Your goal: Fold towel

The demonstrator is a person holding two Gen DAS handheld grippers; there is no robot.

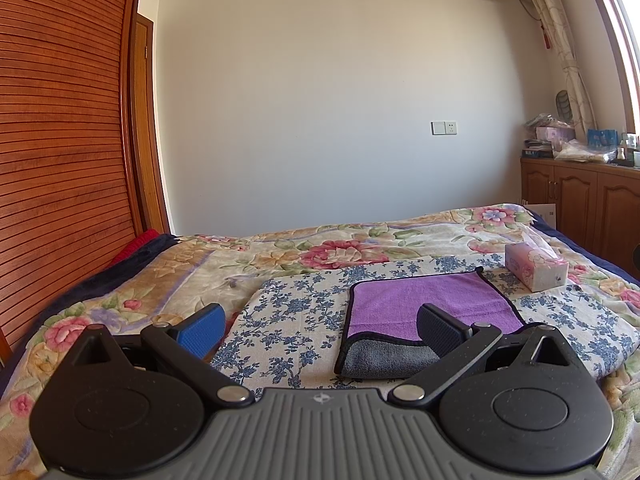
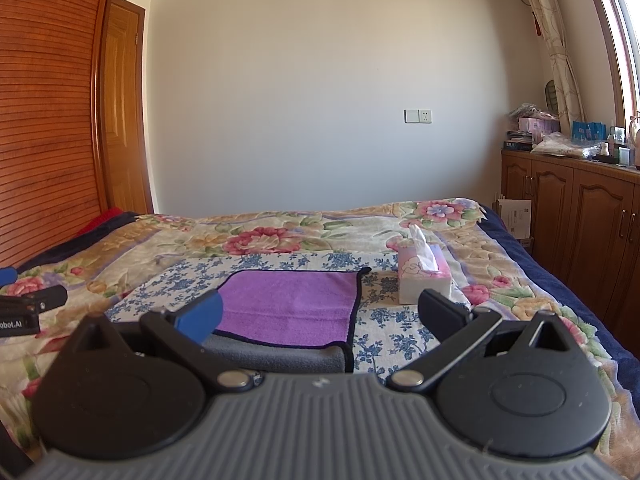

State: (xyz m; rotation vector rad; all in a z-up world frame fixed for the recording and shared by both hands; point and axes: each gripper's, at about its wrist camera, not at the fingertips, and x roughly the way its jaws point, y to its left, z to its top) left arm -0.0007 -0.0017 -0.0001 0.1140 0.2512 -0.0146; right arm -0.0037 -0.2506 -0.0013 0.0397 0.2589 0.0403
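On bed: bedroom, floral bedspread (image 1: 280,248) under a blue-flowered cloth (image 1: 296,320)
Towel: purple towel (image 1: 424,300) flat on the blue-flowered cloth, dark trim round the edge, near edge turned over showing a grey underside (image 1: 384,360); same towel centred low in right wrist view (image 2: 292,304)
Towel position: right of centre in left wrist view, partly behind the dark finger; straddles the blue finger in right wrist view
Left gripper: left gripper (image 1: 320,324) above the cloth, jaws spread wide, nothing between them; blue finger (image 1: 202,330) over bedspread, dark finger (image 1: 438,330) in front of towel; contact with towel not clear
Right gripper: right gripper (image 2: 320,312) above near edge of towel, jaws spread wide, gripping nothing
Cross view: part of left gripper visible at left edge of right wrist view, well apart from towel
Tissue box: tissue box (image 2: 424,280) upright on the bed, just beyond towel's far right corner, tissue sticking out
Background: slatted wooden wardrobe (image 1: 60,160) at left, wooden cabinet (image 2: 580,216) at right with clutter on top, wall socket (image 1: 444,128) on the far wall
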